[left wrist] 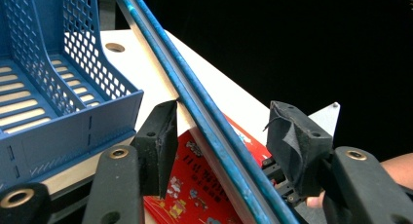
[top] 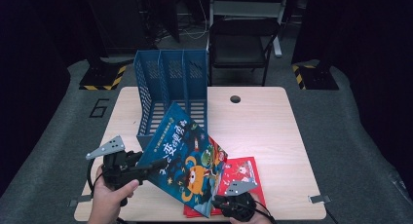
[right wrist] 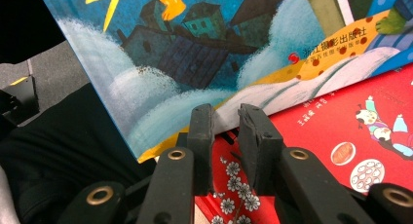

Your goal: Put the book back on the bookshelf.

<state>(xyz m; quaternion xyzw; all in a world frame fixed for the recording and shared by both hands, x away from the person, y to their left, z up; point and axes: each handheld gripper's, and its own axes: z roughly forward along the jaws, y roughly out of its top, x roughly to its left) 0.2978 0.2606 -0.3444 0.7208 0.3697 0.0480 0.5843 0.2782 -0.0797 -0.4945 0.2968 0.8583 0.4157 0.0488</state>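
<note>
Firstly, a light wooden table (top: 258, 131) is seen on a grey floor, in a dark room with black curtains; a black folding chair (top: 242, 44) stands behind the table, and the number 6 is marked on the floor at the left. A round cable hole is cut in the far part of the tabletop. A blue file rack (top: 170, 87) with perforated walls and three compartments is placed at the far left part of the table.

The blue picture book (top: 187, 158) is held tilted above the near part of the table, its upper corner close to the rack front. Its lower corner is partly hidden behind the right gripper (right wrist: 225, 118), whose jaws are nearly closed around the bottom edge of the cover; whether the pads really press it cannot be told. The left gripper (left wrist: 221, 136) has its jaws about half open, and the book edge passes between the pads, touching the left one only. A red book (top: 243, 173) lies flat under the blue one, partly covered.

Chinese characters are printed on both covers; only "出版社" can be read with confidence in the right gripper view.
</note>
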